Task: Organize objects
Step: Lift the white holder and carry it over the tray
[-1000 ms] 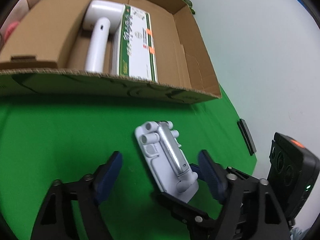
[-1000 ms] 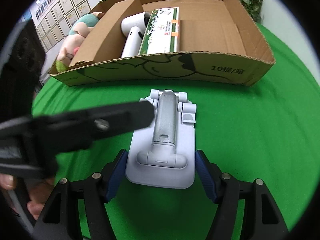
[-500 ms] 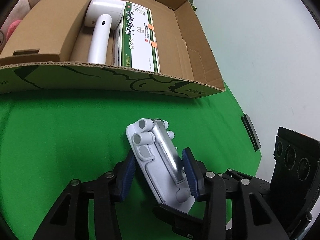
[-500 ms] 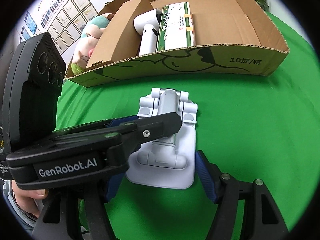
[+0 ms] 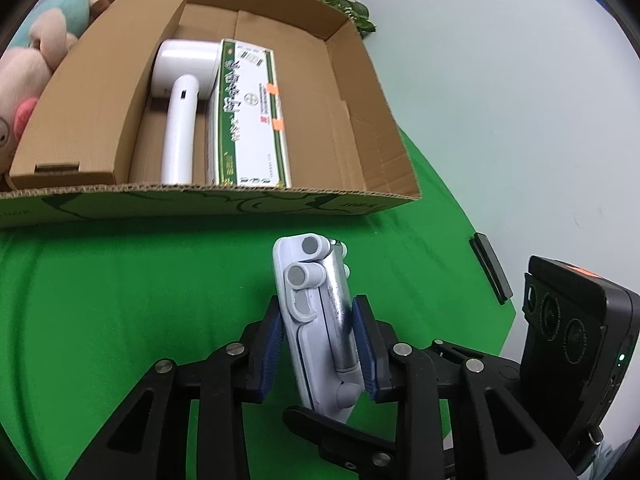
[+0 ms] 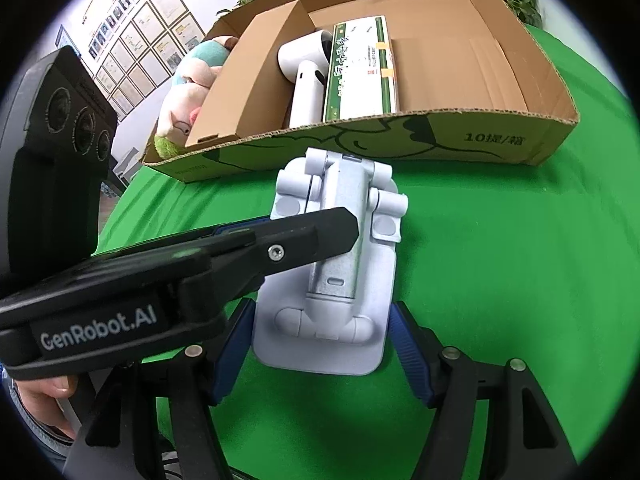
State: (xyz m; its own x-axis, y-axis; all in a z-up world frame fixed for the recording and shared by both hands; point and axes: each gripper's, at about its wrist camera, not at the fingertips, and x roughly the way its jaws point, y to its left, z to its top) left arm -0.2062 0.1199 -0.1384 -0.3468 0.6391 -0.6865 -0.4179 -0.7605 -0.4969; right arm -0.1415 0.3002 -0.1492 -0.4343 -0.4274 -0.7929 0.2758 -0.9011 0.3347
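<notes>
A white folding stand with a silver arm (image 5: pixel 320 312) is clamped between the blue pads of my left gripper (image 5: pixel 320 344), tilted up on edge above the green cloth. In the right wrist view the stand (image 6: pixel 332 272) sits between the open jaws of my right gripper (image 6: pixel 320 356), whose pads stand apart from it; my left gripper's finger (image 6: pixel 240 252) crosses over it. A cardboard box (image 5: pixel 352 196) lies just beyond, holding a white hair dryer (image 5: pixel 180 100) and a green-and-white carton (image 5: pixel 248 120).
Plush toys (image 5: pixel 28 60) lie in the box's left compartment behind a cardboard divider (image 5: pixel 104 92). A small black slab (image 5: pixel 490 268) lies at the cloth's right edge by the white wall. A potted plant (image 5: pixel 336 0) stands behind the box.
My left gripper closed on the stand and lifted it, tipping it onto its edge. The right gripper stayed open around it.
</notes>
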